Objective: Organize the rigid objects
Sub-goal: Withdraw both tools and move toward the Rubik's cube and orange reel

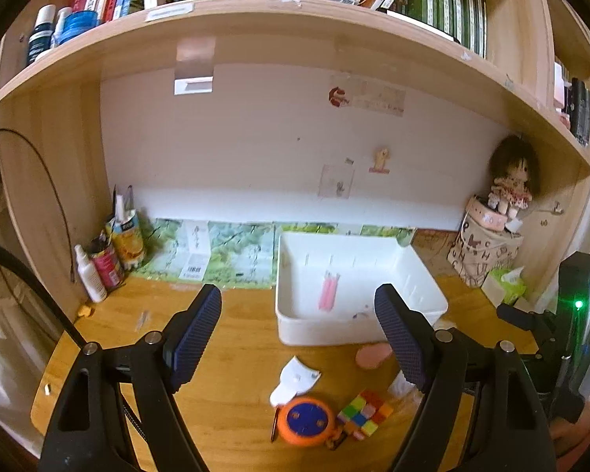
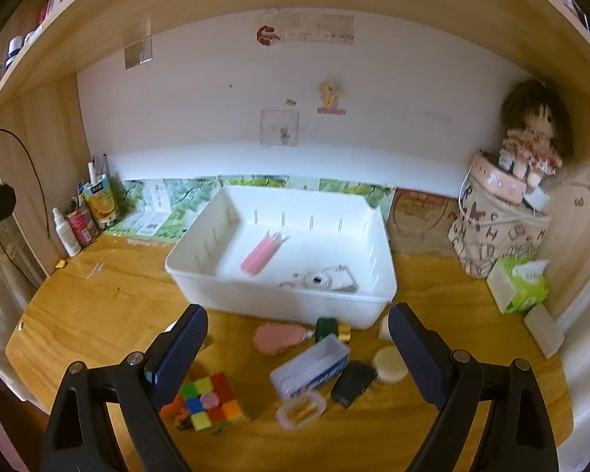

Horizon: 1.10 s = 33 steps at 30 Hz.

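Observation:
A white bin (image 1: 358,326) (image 2: 279,299) stands on the wooden desk and holds pink sticks (image 2: 261,255) and a small white camera (image 2: 326,278). In front of it lie a colour cube (image 1: 365,413) (image 2: 210,401), an orange and blue round toy (image 1: 306,421), a pink oval piece (image 2: 279,337), a clear blue-edged box (image 2: 312,365), a black block (image 2: 352,383), a round cream lid (image 2: 389,364) and a small clear case (image 2: 301,413). My left gripper (image 1: 299,338) is open above the desk. My right gripper (image 2: 297,354) is open above the loose items.
A doll (image 2: 531,137) sits on a patterned bag (image 2: 491,232) at the back right, with a green tissue box (image 2: 517,285) beside it. Cans and a white bottle (image 1: 90,275) stand at the back left. A bookshelf (image 1: 295,19) hangs overhead.

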Motion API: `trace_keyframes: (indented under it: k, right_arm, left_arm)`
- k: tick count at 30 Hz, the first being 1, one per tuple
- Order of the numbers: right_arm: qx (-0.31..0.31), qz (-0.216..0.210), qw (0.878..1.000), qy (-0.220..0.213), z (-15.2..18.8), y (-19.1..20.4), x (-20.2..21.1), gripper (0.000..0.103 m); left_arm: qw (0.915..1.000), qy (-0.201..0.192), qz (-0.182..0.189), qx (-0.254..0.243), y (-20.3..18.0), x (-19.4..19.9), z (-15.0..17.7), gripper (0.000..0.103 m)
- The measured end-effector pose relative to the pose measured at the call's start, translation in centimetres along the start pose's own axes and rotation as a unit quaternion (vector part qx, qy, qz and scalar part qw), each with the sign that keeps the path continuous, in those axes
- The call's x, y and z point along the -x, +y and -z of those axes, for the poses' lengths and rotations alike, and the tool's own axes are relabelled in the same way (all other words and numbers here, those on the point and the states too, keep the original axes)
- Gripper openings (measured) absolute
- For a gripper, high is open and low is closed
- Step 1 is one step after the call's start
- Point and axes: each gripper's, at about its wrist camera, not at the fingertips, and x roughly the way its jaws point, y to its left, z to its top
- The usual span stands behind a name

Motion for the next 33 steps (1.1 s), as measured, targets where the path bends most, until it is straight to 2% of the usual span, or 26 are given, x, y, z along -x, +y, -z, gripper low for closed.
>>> trace_keyframes:
  k: [9, 18, 22, 29, 33]
  right_arm:
    - [-0.063, -0.045, 0.995, 0.067, 2.3, 0.2, -0.1, 0.094]
    - [-0.126, -0.098, 0.977, 0.142, 4.6, 0.8, -1.6, 0.094]
    - [-0.149, -0.119, 0.965, 0.178, 5.5, 1.1, -2.8, 0.094]
    - [-0.228, -0.156, 0.928, 0.249, 6.8, 1.5, -5.9, 0.094]
    - [-0.256, -0.156, 0.915, 0.27, 7.1, 1.7, -7.3, 0.094]
  left_arm:
    - [0.9991, 0.03, -0.025, -0.019, 0.4, 1.2, 3.0, 0.083]
    - [0.9952, 0.089, -0.038, -0.017, 1.2, 0.6, 5.6, 0.083]
    - [0.9927, 0.11, -0.034, -0.037, 1.0, 0.2, 6.6, 0.083]
    - [0.9864, 0.146, -0.026, -0.071, 1.1, -1.6, 7.8, 0.083]
    - [0.9812, 0.172, -0.007, -0.088, 1.5, -3.0, 8.1, 0.083]
